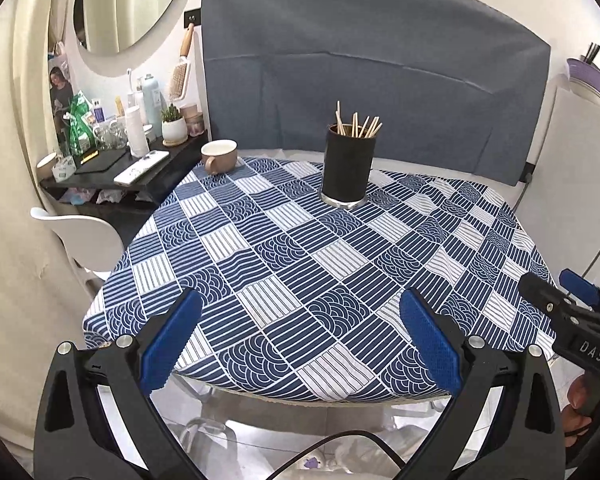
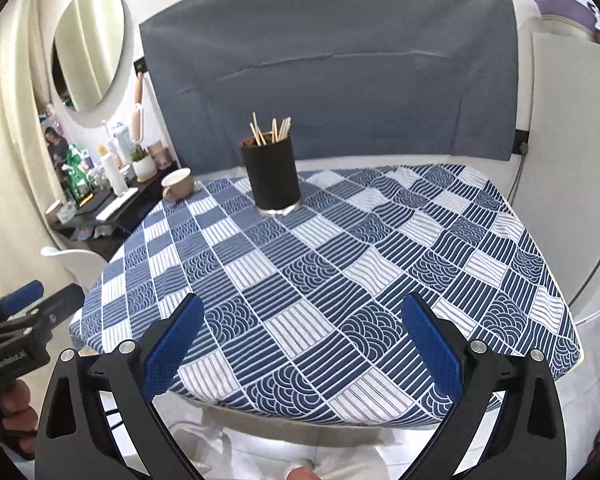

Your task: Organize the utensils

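Our left tool (image 1: pixel 300 340) and right tool (image 2: pixel 302 342) both hang spread wide and empty over the near edge of the surface (image 1: pixel 380 264), well short of the black holder (image 1: pixel 348 164). We take that holder as landmark: it stands upright toward the far edge, with one bundle of wooden sticks (image 1: pixel 358 123) in it, roughly nine as far as we can count. One beige cup (image 1: pixel 219 155) sits left of the holder at the far left corner. From the holder to the near edge the patterned cloth lies bare
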`<state>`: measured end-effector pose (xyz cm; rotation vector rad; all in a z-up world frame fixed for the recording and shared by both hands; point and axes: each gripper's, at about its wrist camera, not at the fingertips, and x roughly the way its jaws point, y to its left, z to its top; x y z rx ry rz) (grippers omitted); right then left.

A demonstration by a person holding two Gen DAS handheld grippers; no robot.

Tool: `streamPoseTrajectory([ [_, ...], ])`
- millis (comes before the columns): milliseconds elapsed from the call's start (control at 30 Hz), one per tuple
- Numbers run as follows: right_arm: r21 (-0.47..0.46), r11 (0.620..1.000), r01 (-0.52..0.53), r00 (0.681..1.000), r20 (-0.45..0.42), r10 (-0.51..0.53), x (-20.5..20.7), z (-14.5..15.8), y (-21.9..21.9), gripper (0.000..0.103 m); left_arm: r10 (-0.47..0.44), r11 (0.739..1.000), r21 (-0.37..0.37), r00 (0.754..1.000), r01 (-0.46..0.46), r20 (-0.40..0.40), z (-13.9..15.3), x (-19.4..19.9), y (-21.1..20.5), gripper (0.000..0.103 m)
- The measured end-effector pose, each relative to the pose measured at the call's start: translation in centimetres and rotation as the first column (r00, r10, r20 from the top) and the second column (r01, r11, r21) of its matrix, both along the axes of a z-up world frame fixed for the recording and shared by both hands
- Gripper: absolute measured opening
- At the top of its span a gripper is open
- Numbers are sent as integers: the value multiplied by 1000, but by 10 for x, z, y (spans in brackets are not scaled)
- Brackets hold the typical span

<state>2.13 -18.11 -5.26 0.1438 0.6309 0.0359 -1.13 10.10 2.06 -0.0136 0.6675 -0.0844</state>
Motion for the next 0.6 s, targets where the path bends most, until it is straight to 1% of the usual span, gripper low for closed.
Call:
streamPoseTrajectory([
  [67,2,1000,0,1000,6,0,-2,1,1,95,-3,1000,-7,1000,3,18,2,-3,2,97],
  [233,-3,1000,12,1000,-3,-12,-7,0,1,95,-18,1000,-11,999,18,28,3,-6,1,97],
  [433,-11,999,32,999,19,-32,-13,6,-2,95,-33,999,-14,999,33,34,4,-8,-1,97],
  [600,-22,999,27,1000,14,-27,-13,6,0,95,-21,1000,-23,999,22,41,5,-9,2,97],
])
